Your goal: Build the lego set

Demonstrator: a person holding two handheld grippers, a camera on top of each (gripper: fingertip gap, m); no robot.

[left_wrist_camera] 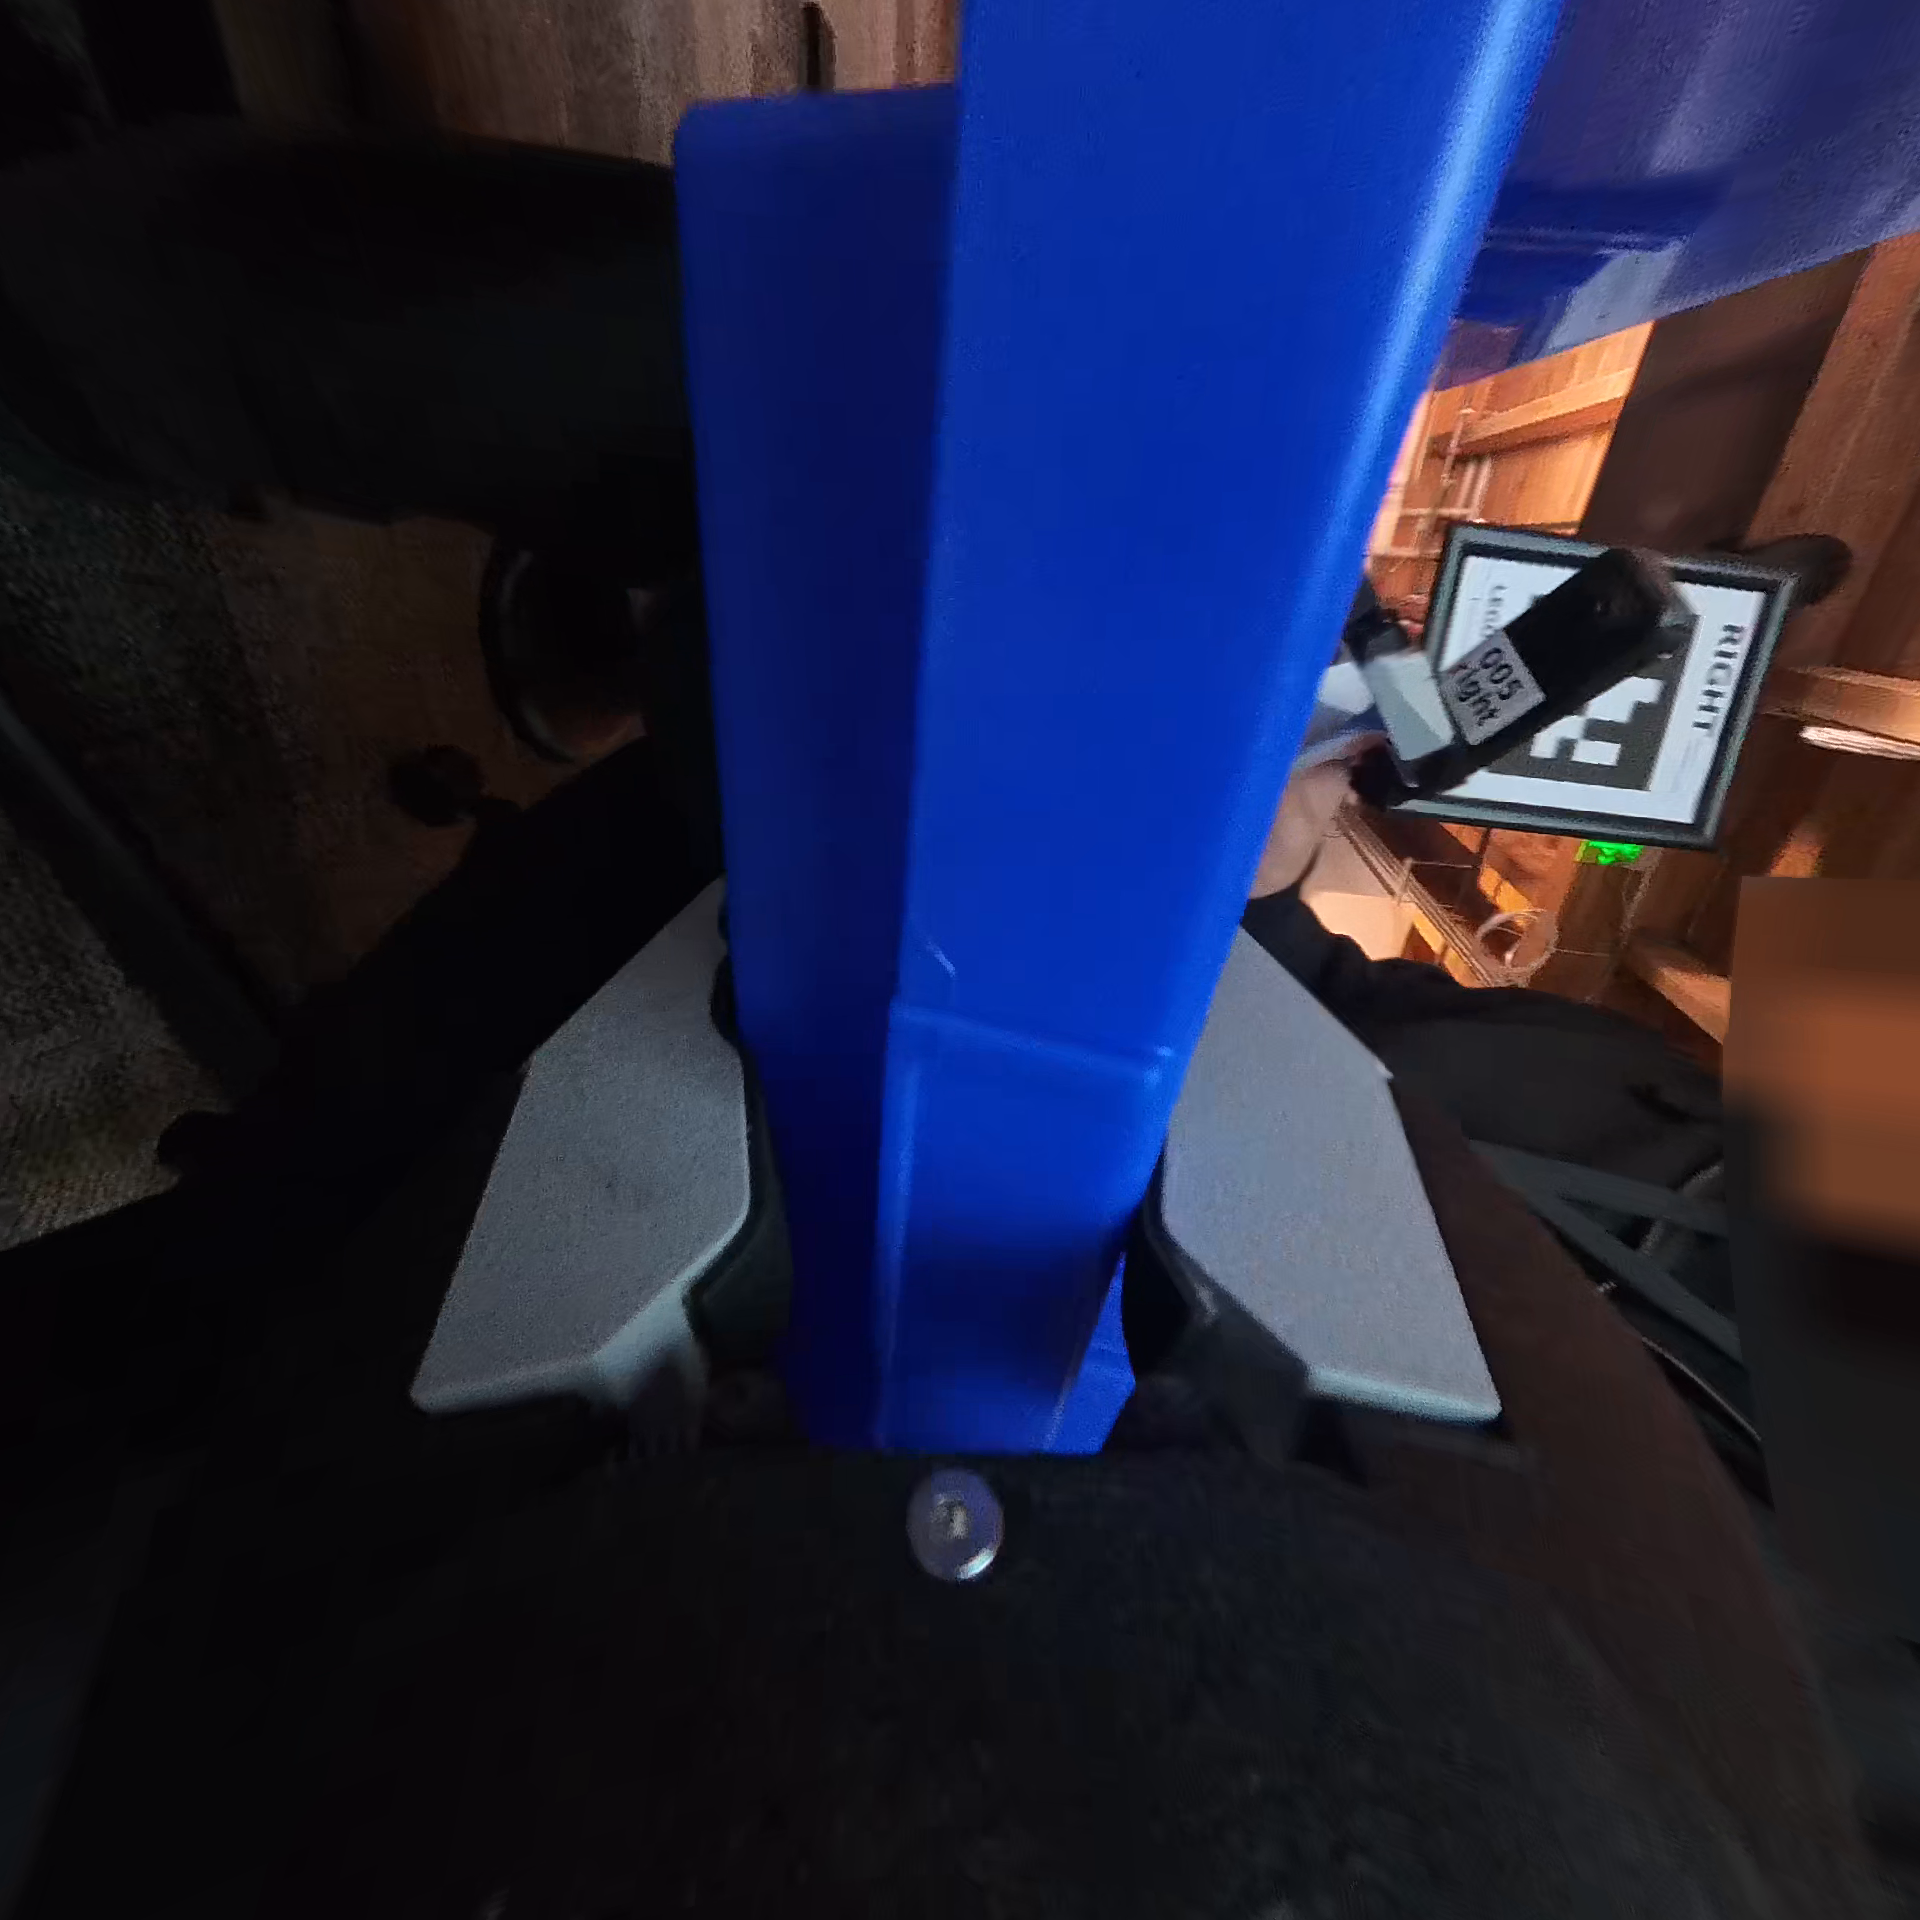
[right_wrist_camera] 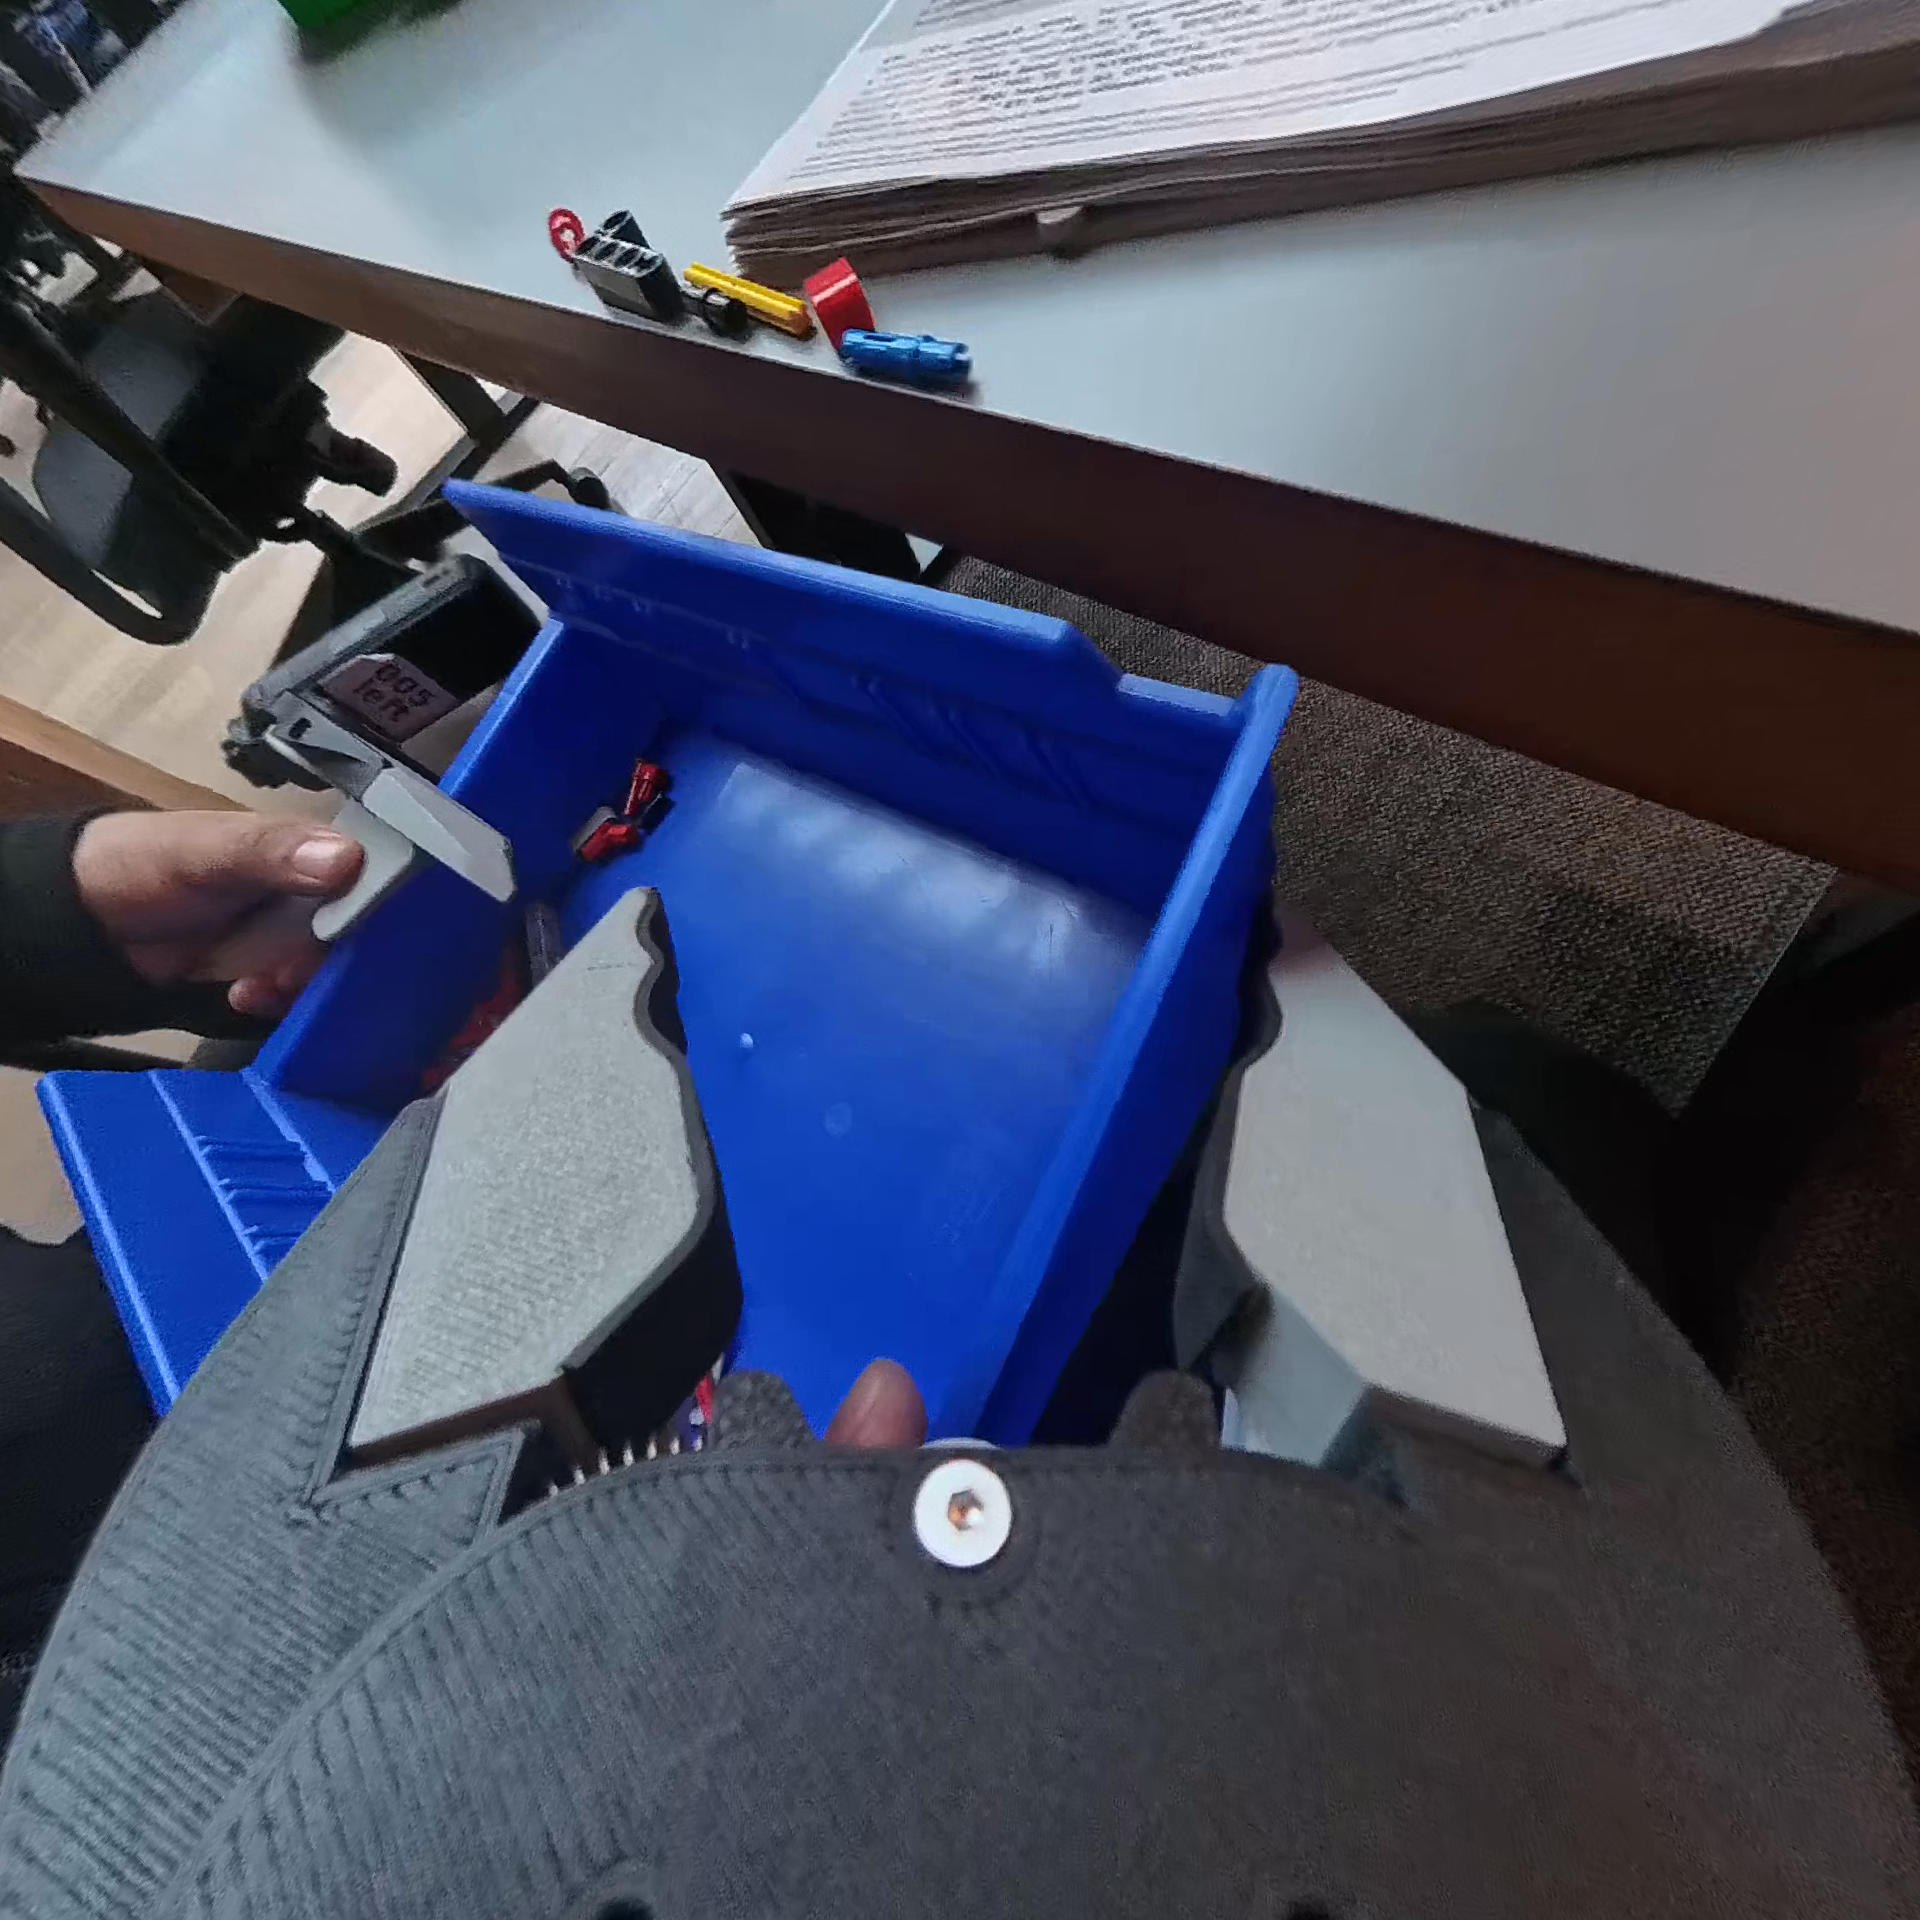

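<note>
Below the tabletop (right_wrist_camera: 1351, 343) edge, held off the floor: one blue bin (right_wrist_camera: 914, 997), large, open-topped, nearly empty. Right gripper (right_wrist_camera: 1195, 1091) clamped on the bin's right wall, one finger inside, one outside; left gripper (left_wrist_camera: 940, 1226) closed on the opposite wall, a hand (right_wrist_camera: 197, 894) behind it. Bin contents: a few small red pieces (right_wrist_camera: 629, 810) lodged in the far left corner, more red partly hidden behind the right gripper's inner finger. On the tabletop: a thick stack of printed sheets (right_wrist_camera: 1299, 125); beside it, near the edge, a short row of loose pieces (right_wrist_camera: 748, 296), black, yellow, red and blue. Step in hand, as judged: bringing the bin up so the remaining pieces can join that row. Advice: keep both grips level and firm, tilt only once the bin is over the tabletop. Obstructions: the table edge above the bin; a chair base (right_wrist_camera: 156, 457) at left.
</note>
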